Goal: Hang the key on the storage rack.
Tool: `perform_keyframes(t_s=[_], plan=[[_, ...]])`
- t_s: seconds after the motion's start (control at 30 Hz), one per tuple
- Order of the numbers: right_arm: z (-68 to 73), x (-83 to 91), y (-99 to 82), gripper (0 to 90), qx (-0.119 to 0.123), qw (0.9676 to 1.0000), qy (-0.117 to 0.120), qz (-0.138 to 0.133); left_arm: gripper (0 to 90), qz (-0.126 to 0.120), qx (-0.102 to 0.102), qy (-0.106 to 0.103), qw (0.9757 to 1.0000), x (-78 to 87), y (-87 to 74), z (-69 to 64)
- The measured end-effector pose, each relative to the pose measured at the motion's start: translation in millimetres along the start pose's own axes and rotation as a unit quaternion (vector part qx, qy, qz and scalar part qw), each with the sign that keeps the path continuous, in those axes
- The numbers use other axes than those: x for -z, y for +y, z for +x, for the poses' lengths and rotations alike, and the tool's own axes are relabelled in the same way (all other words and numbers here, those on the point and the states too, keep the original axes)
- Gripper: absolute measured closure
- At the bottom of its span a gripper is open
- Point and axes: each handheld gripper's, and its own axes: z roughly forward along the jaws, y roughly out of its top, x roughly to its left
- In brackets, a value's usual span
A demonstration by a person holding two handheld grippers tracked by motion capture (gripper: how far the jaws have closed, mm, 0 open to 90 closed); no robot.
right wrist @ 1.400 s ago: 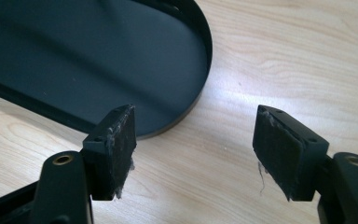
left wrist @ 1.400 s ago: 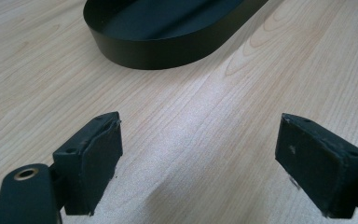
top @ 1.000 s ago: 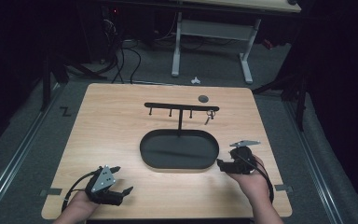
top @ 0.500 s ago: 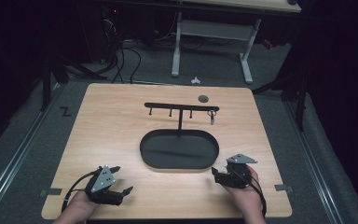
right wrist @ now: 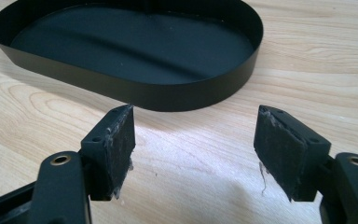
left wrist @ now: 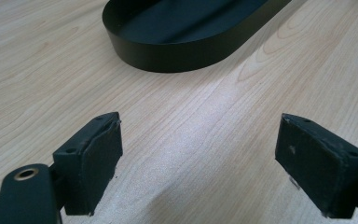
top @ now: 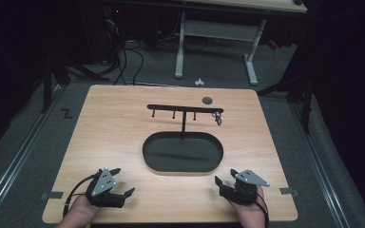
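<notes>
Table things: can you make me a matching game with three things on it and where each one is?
Things:
1. oval black tray
2. small dark round disc
3. left gripper

Places:
A. near the far edge of the table
B. near the front edge, jaws apart
C. in the middle, at the foot of the rack of hooks

Pairs: 1-C, 2-A, 3-B

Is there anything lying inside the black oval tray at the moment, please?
No; the right gripper view shows the tray floor bare.
</notes>
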Motion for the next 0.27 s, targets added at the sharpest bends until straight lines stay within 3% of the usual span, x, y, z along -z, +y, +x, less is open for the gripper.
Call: perform_keyframes(t_s=[0.27], plan=[[-0.5,0.1,1.6,29.2,0.007,0.9998,-0.016,-0.006,15.3,-0.008,-0.004,-0.006,0.9999,2.1,-1.1,-0.2]])
